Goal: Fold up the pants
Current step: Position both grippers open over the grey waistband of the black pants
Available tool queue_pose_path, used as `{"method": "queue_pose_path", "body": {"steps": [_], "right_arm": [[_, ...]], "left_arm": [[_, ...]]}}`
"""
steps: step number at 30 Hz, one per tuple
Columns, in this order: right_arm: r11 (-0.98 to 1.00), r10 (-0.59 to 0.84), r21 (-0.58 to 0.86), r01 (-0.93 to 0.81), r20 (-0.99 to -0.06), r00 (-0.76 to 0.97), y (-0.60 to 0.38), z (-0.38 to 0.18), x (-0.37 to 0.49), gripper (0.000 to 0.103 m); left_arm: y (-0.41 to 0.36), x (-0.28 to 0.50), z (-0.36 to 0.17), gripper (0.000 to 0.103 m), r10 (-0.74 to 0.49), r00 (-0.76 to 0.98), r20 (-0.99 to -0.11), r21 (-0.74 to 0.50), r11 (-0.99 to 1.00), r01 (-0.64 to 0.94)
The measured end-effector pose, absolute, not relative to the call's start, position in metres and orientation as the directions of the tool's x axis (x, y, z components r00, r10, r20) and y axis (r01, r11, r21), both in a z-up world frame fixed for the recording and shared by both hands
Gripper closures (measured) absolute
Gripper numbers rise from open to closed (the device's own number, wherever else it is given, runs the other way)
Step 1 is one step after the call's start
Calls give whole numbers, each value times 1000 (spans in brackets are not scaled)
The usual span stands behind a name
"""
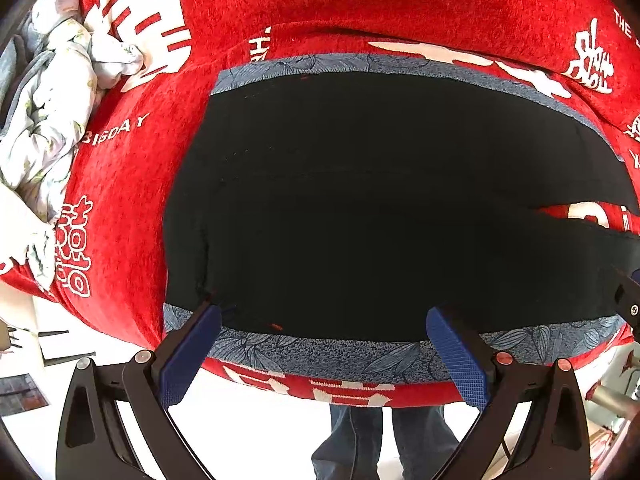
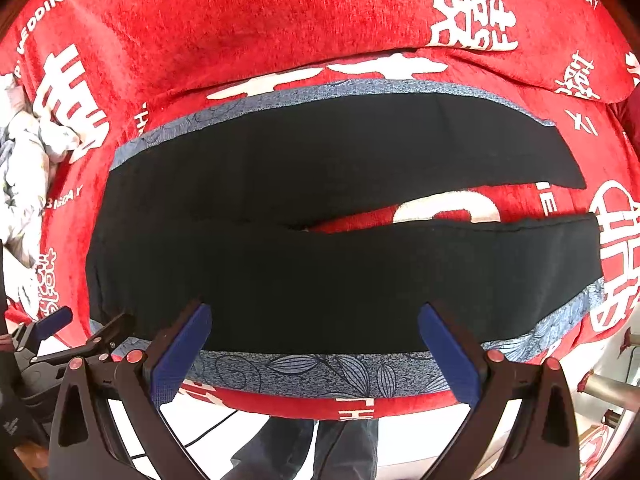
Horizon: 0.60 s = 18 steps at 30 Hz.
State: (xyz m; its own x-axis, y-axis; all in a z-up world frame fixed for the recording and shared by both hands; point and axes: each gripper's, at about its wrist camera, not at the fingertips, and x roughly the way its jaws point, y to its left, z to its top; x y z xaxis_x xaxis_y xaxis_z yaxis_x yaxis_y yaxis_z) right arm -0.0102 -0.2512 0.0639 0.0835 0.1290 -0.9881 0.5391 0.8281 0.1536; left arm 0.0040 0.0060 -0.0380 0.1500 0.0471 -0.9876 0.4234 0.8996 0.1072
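The left gripper [image 1: 324, 326] hangs wide open over the near edge of the black pants [image 1: 360, 208], gripping nothing. The right gripper [image 2: 314, 322] gapes just as wide and empty. The pants lie flat on a blue mat [image 2: 320, 372] over a red cloth [image 2: 260, 20], legs parted. Crumpled pale bedding [image 1: 52, 112] sits left.

Black pants [image 1: 360, 208] lie flat on a blue-grey mat [image 1: 320, 354], left hand-held gripper [image 1: 326, 320] spread wide above.
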Motion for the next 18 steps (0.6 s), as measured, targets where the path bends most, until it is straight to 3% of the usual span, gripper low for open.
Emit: {"method": "queue_pose_path", "body": {"steps": [18], "right_arm": [[829,111,130,543,-991,68,-259,60,-22,0]], "left_arm": [[-2,-2,-36,0,5,147,-989,70,894,443]]}}
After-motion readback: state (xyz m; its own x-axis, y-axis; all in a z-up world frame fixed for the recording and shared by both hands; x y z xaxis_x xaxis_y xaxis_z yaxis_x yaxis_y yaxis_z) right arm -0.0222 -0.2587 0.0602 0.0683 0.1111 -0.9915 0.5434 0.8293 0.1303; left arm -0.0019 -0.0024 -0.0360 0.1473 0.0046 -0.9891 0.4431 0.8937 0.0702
